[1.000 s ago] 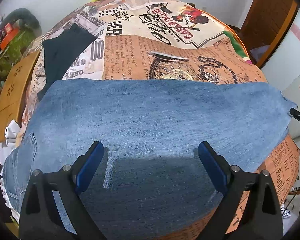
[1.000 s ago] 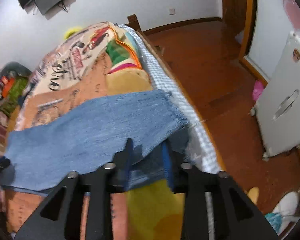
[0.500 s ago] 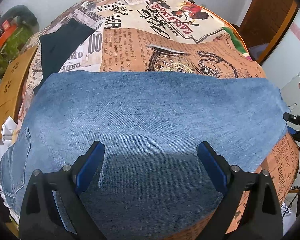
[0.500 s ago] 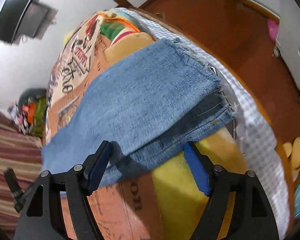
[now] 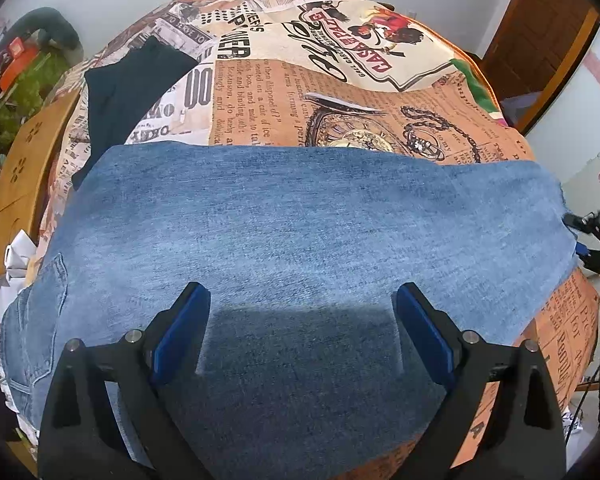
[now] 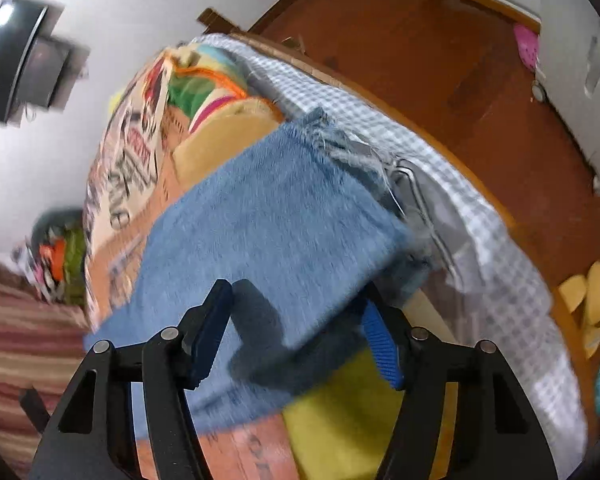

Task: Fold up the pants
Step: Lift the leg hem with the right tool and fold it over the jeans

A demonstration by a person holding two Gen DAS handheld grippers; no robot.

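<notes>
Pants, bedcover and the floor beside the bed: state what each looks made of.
Pants: blue denim, matte, with a mottled faded weave and a frayed leg hem. Bedcover: printed woven fabric, probably cotton, matte, with newspaper and pocket-watch graphics. Floor: reddish-brown with a slight sheen, likely varnished wood, though the blur leaves it open.

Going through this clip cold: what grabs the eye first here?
The blue jeans spread flat across the bed fill the middle of both views. Behind them lies the loud newspaper-print bedspread, a dark garment at its far left. The right gripper straddles the frayed leg ends.
</notes>
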